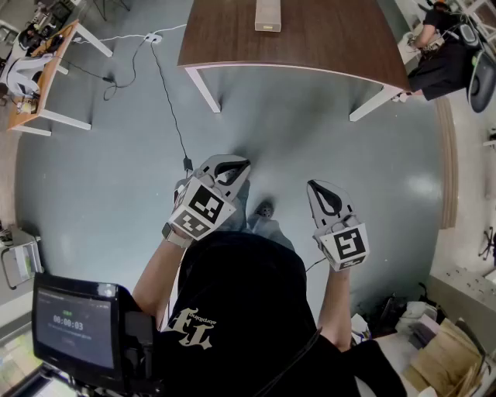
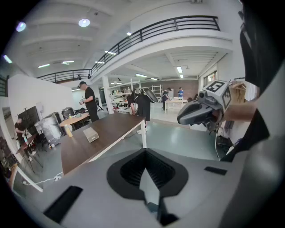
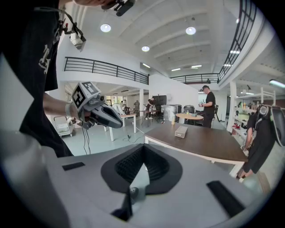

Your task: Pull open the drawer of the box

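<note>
A: Which step?
B: Approach, barely begun by my read. The box [image 1: 267, 15] sits on the bench [image 1: 333, 39] at 12 o'clock in the head view, well apart from both tools. You're standing on open floor [image 1: 116, 178] short of it.

A: Tool state?
B: The left tool [image 1: 232, 165] has its jaws together with nothing between them. The right tool [image 1: 322, 189] is the same, closed and empty. Both are held out in front of you, left at 11, right at 1.

A: Next move?
B: You close in toward 12, find the drawer face, which can't be made out from here, spread one tool and get it on the pull. The other tool probably steadies the box.

A: Counts?
B: One box, one dark bench under it, two tools.
</note>
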